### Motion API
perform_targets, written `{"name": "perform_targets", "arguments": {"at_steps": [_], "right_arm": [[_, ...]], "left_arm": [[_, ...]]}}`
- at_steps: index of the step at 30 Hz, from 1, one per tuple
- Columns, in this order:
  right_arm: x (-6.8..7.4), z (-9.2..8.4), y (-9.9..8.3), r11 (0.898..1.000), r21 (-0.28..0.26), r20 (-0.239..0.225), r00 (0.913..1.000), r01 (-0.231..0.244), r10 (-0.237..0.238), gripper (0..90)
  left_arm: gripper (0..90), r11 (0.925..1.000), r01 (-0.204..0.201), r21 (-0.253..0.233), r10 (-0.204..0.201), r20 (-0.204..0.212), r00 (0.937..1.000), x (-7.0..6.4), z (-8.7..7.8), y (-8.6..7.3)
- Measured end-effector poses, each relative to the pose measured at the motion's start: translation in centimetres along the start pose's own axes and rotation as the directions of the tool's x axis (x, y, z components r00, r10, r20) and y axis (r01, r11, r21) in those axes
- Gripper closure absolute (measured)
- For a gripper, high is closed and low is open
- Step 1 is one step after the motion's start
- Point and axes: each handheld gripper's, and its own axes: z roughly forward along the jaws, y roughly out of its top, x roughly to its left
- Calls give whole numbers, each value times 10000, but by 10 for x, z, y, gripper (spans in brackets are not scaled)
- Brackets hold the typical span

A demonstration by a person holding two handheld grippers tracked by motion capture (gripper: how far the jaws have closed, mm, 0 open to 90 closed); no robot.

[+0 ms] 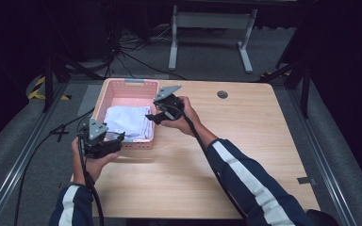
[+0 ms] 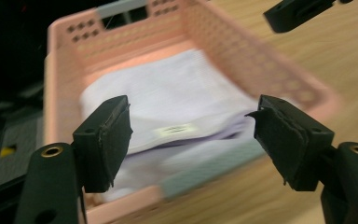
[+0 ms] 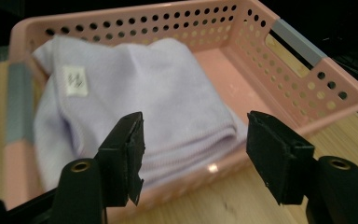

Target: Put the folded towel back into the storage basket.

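A folded pale lilac cloth [image 1: 127, 120] [image 2: 168, 107] [image 3: 135, 93] with a small white label lies inside a pink perforated basket [image 1: 128, 87] [image 2: 270, 60] [image 3: 307, 79] on the wooden table. My left gripper [image 1: 118, 140] [image 2: 193, 135] sits at the basket's near left corner, open, nothing between its pads. My right gripper [image 1: 152, 117] [image 3: 196, 149] hovers at the basket's right rim, open and empty too. The cloth rests free of both grippers.
The wooden table [image 1: 231, 141] stretches bare to the right of the basket, with a round cable hole [image 1: 222, 94] near its far edge. A white table frame [image 1: 212, 28] and cables lie on the floor beyond.
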Motion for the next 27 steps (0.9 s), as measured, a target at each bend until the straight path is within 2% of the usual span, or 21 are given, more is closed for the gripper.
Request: {"name": "perform_targets", "arguments": {"at_steps": [1, 2, 3, 4, 5, 6, 8, 10, 12, 14, 16, 18, 19, 20, 21, 22, 23, 24, 25, 26, 27], "right_arm": [[3, -8, -5, 9999, 49, 98, 9999, 93, -94, 372], [10, -31, -19, 9995, 160, -4, 9997, 255, -255, 367], [13, -43, -27, 9989, 196, -55, 9990, 437, -436, 366], [13, -43, -27, 9989, 196, -55, 9990, 437, -436, 366], [16, -54, -36, 9977, 245, 34, 9980, 633, -634, 363], [18, -68, -47, 9964, 400, 140, 9971, 746, -752, 355], [19, -89, -66, 9974, 434, 100, 9982, 579, -584, 352], [20, -105, -85, 9976, 597, 67, 9993, 359, -364, 346], [24, -121, -107, 9948, 928, 245, 9987, 426, -451, 341], [28, -138, -132, 9922, 1182, 369, 9983, 404, -451, 336], [30, -154, -153, 9916, 1261, 599, 9976, 274, -352, 330], [33, -168, -174, 9903, 1385, 723, 9973, 59, -161, 308], [34, -180, -193, 9914, 1277, 724, 9972, -291, 199, 302], [34, -180, -193, 9914, 1277, 724, 9972, -291, 199, 302], [36, -193, -216, 9905, 1276, 746, 9963, -514, 420, 292], [36, -193, -216, 9905, 1276, 746, 9963, -514, 420, 292], [37, -203, -240, 9877, 1308, 747, 9943, -853, 760, 270], [37, -203, -240, 9877, 1308, 747, 9943, -853, 760, 270], [37, -209, -254, 9837, 1441, 737, 9925, -1074, 975, 263], [37, -212, -261, 9814, 1579, 785, 9921, -1094, 980, 254], [37, -218, -270, 9795, 1595, 871, 9901, -1228, 1100, 253]], "left_arm": [[260, 9989, -457, -106, 460, 228, 9987, -12, -6, 3], [247, 9977, -651, -164, 656, 338, 9973, -18, -9, 4], [245, 9975, -639, -308, 656, 569, 9962, -26, -12, 5], [245, 9970, -628, -449, 669, 945, 9933, -33, -14, 5], [244, 9967, -682, -449, 734, 1283, 9890, -42, -15, 4], [249, 9964, -725, -438, 778, 1350, 9878, -51, -14, 2], [283, 9960, -766, -463, 829, 1560, 9843, -66, -11, -4], [275, 9917, -1275, -164, 1283, 1880, 9738, -81, -4, -11], [260, 9885, -1501, 177, 1416, 2382, 9608, -95, 3, -17], [246, 9797, -1942, 504, 1716, 2909, 9412, -109, 12, -24], [230, 9739, -2165, 689, 1827, 3286, 9266, -116, 19, -28], [232, 9701, -2258, 890, 1802, 3591, 9157, -123, 27, -32], [228, 9632, -2498, 989, 1966, 3745, 9061, -128, 33, -35], [228, 9632, -2498, 989, 1966, 3745, 9061, -128, 33, -35], [233, 9600, -2602, 1033, 2011, 3919, 8977, -130, 36, -37], [233, 9575, -2681, 1060, 2048, 4046, 8913, -132, 39, -39], [251, 9518, -2836, 1169, 2155, 4030, 8894, -134, 43, -41], [251, 9424, -3068, 1329, 2328, 3978, 8874, -136, 47, -44], [244, 9409, -3099, 1368, 2316, 4078, 8832, -136, 50, -45], [245, 9425, -3012, 1447, 2170, 4202, 8811, -136, 54, -48], [248, 9391, -3061, 1560, 2166, 4229, 8799, -137, 57, -49]]}}
